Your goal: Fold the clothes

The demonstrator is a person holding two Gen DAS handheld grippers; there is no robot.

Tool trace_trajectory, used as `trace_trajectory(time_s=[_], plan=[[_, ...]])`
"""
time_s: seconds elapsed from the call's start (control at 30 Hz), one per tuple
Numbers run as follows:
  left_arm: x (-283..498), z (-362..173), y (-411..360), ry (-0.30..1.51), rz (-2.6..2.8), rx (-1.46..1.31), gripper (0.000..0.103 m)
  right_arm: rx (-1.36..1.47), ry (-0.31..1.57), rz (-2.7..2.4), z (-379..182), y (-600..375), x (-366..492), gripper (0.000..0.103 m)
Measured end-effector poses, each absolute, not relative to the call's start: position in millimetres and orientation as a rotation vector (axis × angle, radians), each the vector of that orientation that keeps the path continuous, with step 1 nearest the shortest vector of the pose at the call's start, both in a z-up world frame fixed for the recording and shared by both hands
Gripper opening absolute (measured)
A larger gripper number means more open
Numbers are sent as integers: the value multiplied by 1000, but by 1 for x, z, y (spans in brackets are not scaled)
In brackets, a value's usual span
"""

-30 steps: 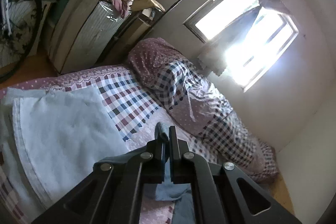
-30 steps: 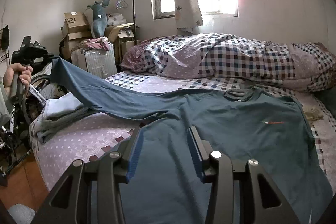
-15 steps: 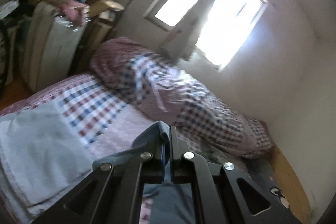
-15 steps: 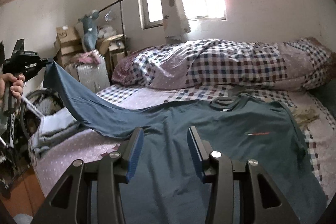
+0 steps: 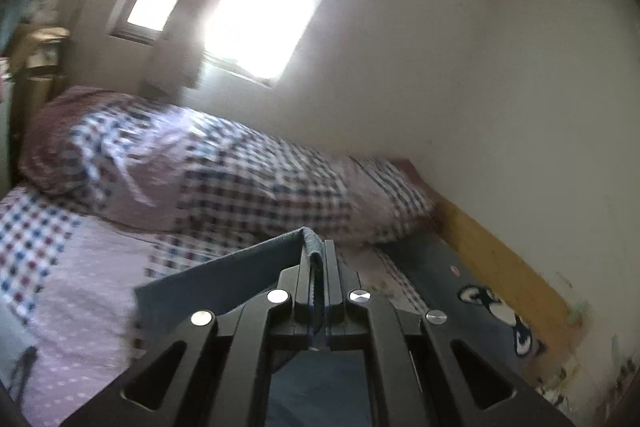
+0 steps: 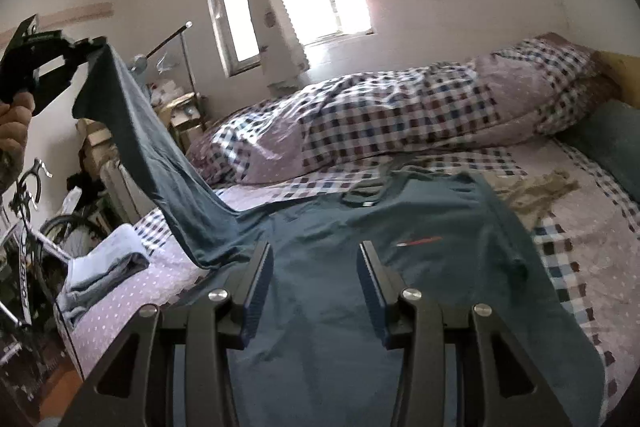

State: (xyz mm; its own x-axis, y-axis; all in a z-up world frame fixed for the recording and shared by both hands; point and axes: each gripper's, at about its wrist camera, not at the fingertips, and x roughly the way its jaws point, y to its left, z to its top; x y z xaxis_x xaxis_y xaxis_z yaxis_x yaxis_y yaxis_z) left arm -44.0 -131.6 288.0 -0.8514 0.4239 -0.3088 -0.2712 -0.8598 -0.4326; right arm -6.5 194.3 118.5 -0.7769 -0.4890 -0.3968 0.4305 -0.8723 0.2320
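The teal long-sleeved shirt [image 6: 360,267] lies face up across the bed [image 6: 580,251], collar toward the rolled checked duvet [image 6: 400,123]. The left gripper [image 5: 316,255] is clenched on the cuff of the sleeve [image 6: 160,155], held high off the bed's left edge, so the sleeve runs taut down to the shoulder. The right gripper [image 6: 316,275] hangs released over the shirt's body, nearer the hem. Folding the sleeve inward likely means carrying it rightward; open cloth lies there.
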Motion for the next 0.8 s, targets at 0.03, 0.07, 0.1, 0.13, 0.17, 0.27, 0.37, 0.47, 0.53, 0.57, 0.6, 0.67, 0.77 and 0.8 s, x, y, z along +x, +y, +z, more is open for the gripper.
trace_trajectory(time_s=[0.03, 0.07, 0.1, 0.13, 0.17, 0.27, 0.37, 0.47, 0.53, 0.57, 0.6, 0.67, 0.77, 0.8], plan=[[-53, 282, -113, -513, 2640, -592, 1, 622, -190, -2572, 119, 203, -7, 46], [-62, 276, -94, -492, 2621, -621, 1, 626, -203, -2574, 118, 213, -8, 46], [-69, 269, -79, -474, 2605, -647, 1, 635, -217, -2576, 117, 222, -9, 47], [-77, 261, -64, -458, 2592, -677, 1, 644, -227, -2577, 116, 229, -10, 47], [-85, 253, -48, -442, 2580, -709, 1, 652, -238, -2578, 114, 235, -11, 47], [-112, 233, -1, -396, 2544, -811, 1, 678, -277, -2585, 108, 257, -14, 47], [-136, 207, 40, -335, 2523, -906, 1, 705, -315, -2592, 101, 278, -16, 47], [-156, 180, 78, -280, 2511, -995, 1, 730, -352, -2601, 94, 296, -20, 47], [-168, 159, 100, -258, 2505, -1049, 1, 741, -392, -2608, 90, 309, -22, 47], [-175, 148, 111, -247, 2502, -1076, 1, 745, -410, -2612, 88, 315, -24, 47], [-180, 137, 122, -242, 2496, -1103, 1, 747, -423, -2614, 87, 319, -25, 47], [-187, 120, 137, -245, 2487, -1137, 1, 751, -441, -2618, 85, 327, -26, 48], [-197, 99, 156, -248, 2461, -1186, 1, 753, -463, -2620, 83, 337, -28, 49], [-199, 93, 161, -253, 2445, -1208, 2, 754, -467, -2623, 82, 339, -29, 49]])
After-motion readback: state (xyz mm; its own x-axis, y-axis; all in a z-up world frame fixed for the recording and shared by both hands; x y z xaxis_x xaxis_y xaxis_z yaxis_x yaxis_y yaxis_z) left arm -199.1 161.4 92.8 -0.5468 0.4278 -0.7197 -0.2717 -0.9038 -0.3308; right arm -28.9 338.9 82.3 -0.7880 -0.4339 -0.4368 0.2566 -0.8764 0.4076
